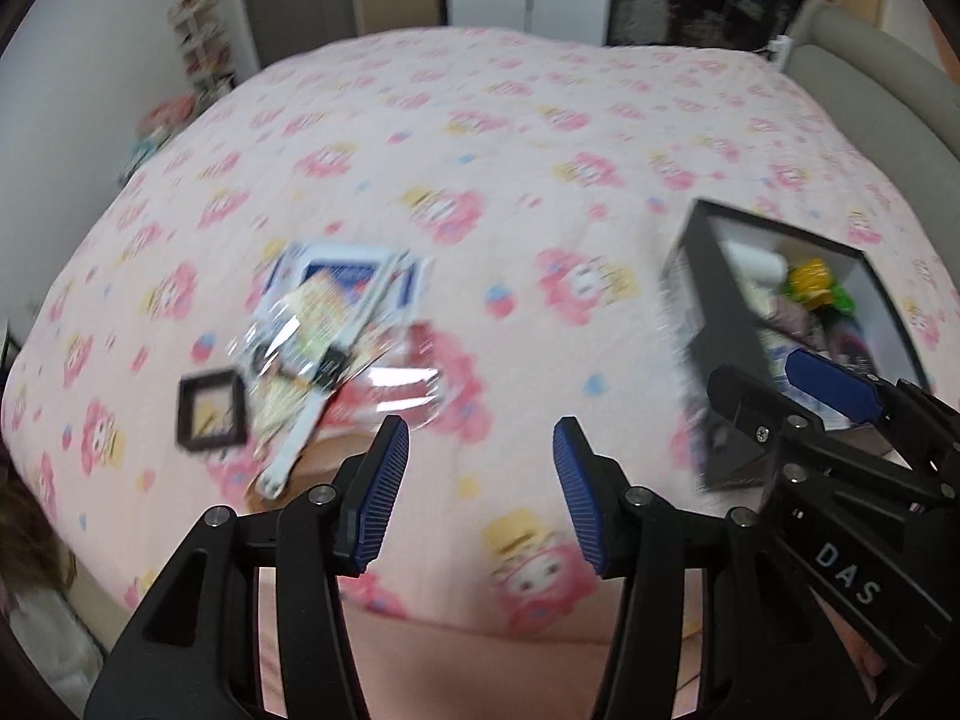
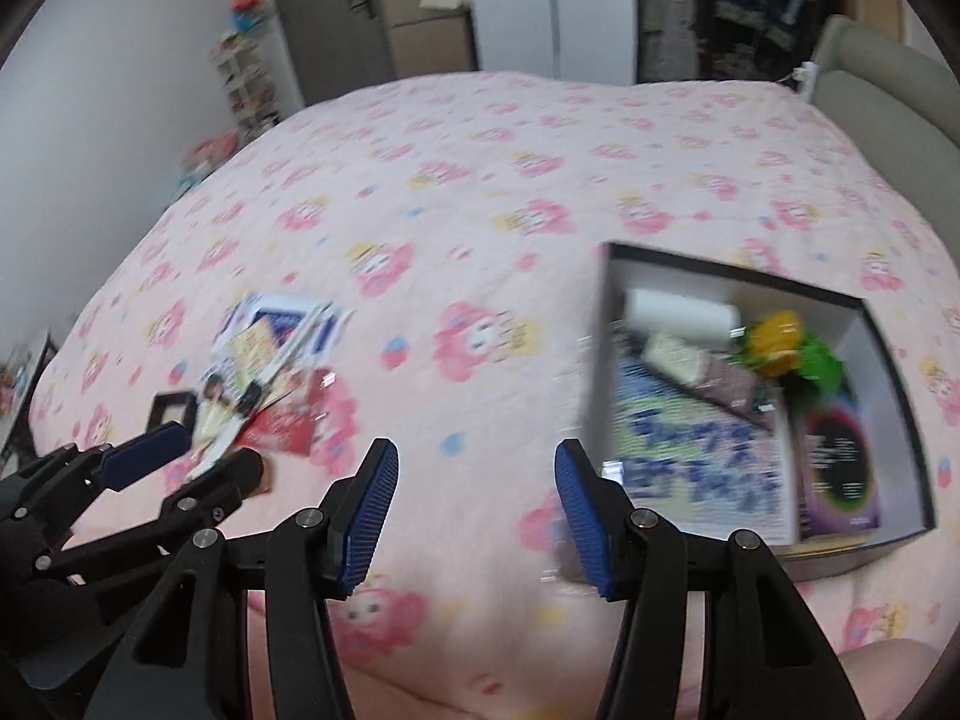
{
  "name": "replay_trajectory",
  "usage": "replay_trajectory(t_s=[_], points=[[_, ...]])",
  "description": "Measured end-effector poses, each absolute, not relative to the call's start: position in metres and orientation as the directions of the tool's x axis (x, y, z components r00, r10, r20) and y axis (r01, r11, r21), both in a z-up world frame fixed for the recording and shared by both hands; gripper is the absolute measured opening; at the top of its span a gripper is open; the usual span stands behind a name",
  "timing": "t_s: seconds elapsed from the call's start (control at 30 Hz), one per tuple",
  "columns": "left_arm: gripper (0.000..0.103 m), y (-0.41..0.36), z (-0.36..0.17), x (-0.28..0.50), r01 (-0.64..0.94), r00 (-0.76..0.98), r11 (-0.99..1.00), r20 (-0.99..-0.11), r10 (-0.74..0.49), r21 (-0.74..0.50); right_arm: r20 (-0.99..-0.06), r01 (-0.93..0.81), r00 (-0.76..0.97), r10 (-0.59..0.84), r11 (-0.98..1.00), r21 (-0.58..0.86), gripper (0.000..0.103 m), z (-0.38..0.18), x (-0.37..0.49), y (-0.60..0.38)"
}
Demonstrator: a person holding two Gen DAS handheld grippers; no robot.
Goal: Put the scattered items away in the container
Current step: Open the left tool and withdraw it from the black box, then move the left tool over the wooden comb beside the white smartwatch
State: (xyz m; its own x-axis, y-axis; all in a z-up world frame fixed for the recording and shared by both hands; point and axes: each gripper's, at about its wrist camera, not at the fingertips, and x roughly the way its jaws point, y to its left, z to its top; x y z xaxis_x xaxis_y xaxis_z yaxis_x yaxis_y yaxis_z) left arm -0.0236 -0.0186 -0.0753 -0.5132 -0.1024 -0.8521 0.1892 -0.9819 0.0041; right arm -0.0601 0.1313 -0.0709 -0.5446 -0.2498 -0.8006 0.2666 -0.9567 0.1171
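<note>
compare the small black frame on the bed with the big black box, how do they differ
The small black frame lies flat, shallow and apparently empty beside the loose pile of cards. The big black box is far larger, deep-walled with a white inside, and already holds items, including a yellow and green toy. Both are black, rectangular and rest on the pink bedspread.

The pink flower-printed cloth bedspread (image 1: 480,138) is looking soft and matt, lightly quilted. The black cardboard box (image 2: 894,372) is showing matt walls and a white inside. The clear plastic-wrapped packets (image 1: 384,384) are glinting glossy. Both grippers are wearing ribbed blue rubbery pads (image 1: 384,492) on matt black plastic arms with shiny metal pins (image 2: 309,517).
</note>
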Motion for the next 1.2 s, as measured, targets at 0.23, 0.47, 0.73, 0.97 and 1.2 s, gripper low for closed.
replay_trajectory(t_s=[0.23,0.47,0.73,0.97,1.2], points=[[0.049,-0.078,-0.101,-0.022,0.335,-0.43,-0.939,-0.899,-0.076,-0.081,-0.823,0.346,-0.493,-0.283,-0.931,0.113,0.051,-0.087,-0.067,0.071],[0.05,-0.119,-0.149,-0.06,0.407,-0.269,-0.906,-0.963,0.0,-0.113,-0.862,0.405,-0.425,-0.276,-0.91,0.091,0.051,-0.112,-0.091,0.032],[0.057,-0.154,-0.188,-0.088,0.424,-0.139,-0.894,-0.986,0.097,-0.148,-0.91,0.455,-0.284,-0.3,-0.878,0.148,0.053,-0.15,-0.107,0.0],[0.058,-0.166,-0.21,-0.094,0.356,-0.017,-0.932,-0.998,0.066,-0.068,-0.94,0.499,-0.165,-0.299,-0.847,0.182,0.053,-0.187,-0.112,-0.029],[0.064,-0.176,-0.218,-0.087,0.432,-0.035,-0.887,-0.986,0.164,-0.163,-0.939,0.484,-0.103,-0.328,-0.841,0.24,0.056,-0.21,-0.116,-0.043]])
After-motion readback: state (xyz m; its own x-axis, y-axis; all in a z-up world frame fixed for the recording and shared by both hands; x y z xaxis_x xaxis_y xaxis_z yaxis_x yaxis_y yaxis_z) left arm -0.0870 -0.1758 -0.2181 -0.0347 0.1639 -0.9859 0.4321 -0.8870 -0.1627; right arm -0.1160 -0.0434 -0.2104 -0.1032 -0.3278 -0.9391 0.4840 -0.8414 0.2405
